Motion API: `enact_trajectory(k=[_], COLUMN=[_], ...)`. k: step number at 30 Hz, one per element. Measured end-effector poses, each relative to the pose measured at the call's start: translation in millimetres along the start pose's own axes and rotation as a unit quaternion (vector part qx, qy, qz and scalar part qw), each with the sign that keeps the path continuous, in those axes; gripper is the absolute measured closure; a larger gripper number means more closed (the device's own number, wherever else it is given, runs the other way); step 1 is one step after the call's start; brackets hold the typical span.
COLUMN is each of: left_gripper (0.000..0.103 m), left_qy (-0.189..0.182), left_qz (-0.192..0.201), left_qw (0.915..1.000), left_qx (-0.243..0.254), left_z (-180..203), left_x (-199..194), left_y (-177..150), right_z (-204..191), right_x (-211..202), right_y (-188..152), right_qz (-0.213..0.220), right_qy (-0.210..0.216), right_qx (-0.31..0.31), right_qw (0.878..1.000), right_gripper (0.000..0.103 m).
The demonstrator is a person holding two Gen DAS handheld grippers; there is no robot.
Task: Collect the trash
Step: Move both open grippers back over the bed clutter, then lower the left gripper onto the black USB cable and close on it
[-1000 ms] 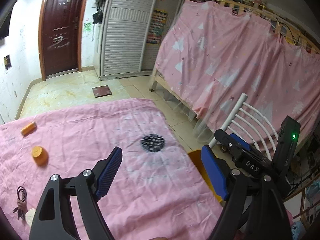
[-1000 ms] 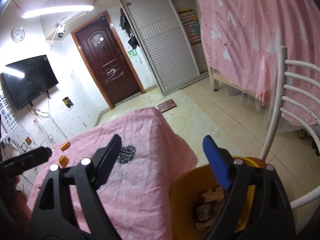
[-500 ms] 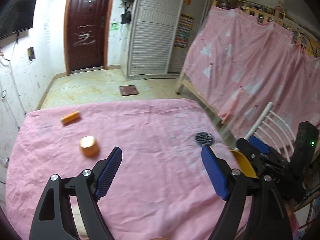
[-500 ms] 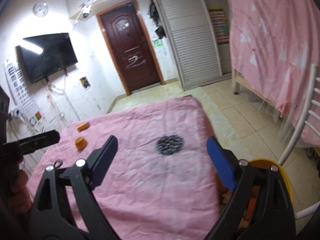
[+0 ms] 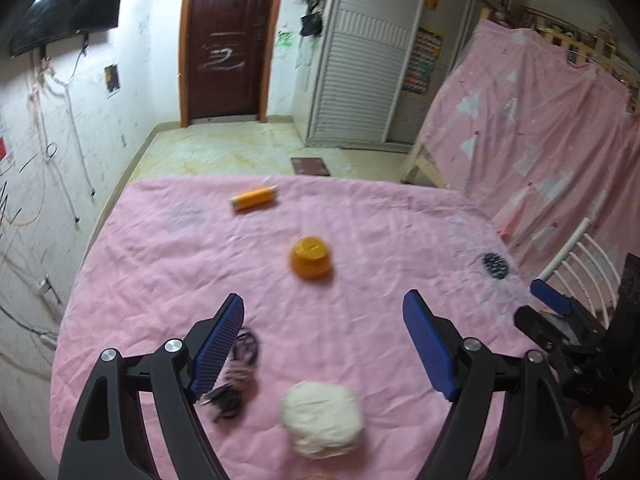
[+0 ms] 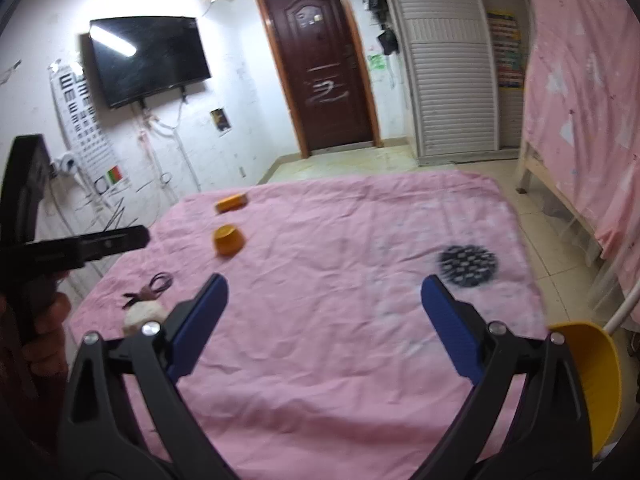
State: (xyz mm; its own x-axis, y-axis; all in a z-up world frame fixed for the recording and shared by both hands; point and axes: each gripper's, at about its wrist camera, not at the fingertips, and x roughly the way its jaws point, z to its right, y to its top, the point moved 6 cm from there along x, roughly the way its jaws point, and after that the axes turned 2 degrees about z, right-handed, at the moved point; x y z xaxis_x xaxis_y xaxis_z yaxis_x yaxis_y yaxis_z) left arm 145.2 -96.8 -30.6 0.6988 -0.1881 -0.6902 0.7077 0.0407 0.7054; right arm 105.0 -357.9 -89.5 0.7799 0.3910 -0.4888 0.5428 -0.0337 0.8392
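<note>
Two grippers face a pink cloth (image 5: 160,280) strewn with trash. Left gripper (image 5: 324,344): jaws wide, empty, with a white wad (image 5: 322,420) lying just ahead between its fingers and slightly nearer the viewer than the tips. Right gripper (image 6: 324,324): jaws just opened further, nothing between them, well apart from the wad (image 6: 140,314), which sits off to its left; the left hand is plainly nearer. The wad is roundish, with no marked long axis. A dark cord (image 5: 236,372) lies touching or just beside the left finger; which cannot be told. Beyond lie an orange cap (image 5: 311,258) and an orange tube (image 5: 255,198), its long axis crosswise. A yellow bin (image 6: 588,380) is cut off at the right edge, contents hidden; motion blur softens all objects.
</note>
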Motion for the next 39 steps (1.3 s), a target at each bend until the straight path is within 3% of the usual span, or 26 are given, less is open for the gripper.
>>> enact_trajectory(k=[15, 20, 26, 32, 39], left_gripper=[0.029, 0.041, 0.042, 0.058, 0.088], left_qy=[0.016, 0.024, 0.02, 0.019, 0.018], left_qz=[-0.052, -0.068, -0.078, -0.077, -0.068], left_qw=[0.9985, 0.9974, 0.9968, 0.9968, 0.9973], left_qx=[-0.011, -0.003, -0.005, 0.011, 0.019], left_z=[-44, -46, -50, -50, -54], left_x=[16, 24, 32, 34, 35], left_y=[-31, -40, -45, -50, -53], right_z=[-86, -109, -134, -149, -161], right_x=[20, 23, 30, 38, 49], right_y=[-23, -32, -41, -46, -49], right_qz=[-0.043, -0.052, -0.065, -0.076, -0.093], right_qy=[0.088, 0.104, 0.115, 0.119, 0.121], right_qx=[-0.063, -0.081, -0.106, -0.123, -0.139], right_qw=[0.993, 0.99, 0.986, 0.982, 0.979], right_gripper=[0.009, 0.009, 0.009, 0.009, 0.009])
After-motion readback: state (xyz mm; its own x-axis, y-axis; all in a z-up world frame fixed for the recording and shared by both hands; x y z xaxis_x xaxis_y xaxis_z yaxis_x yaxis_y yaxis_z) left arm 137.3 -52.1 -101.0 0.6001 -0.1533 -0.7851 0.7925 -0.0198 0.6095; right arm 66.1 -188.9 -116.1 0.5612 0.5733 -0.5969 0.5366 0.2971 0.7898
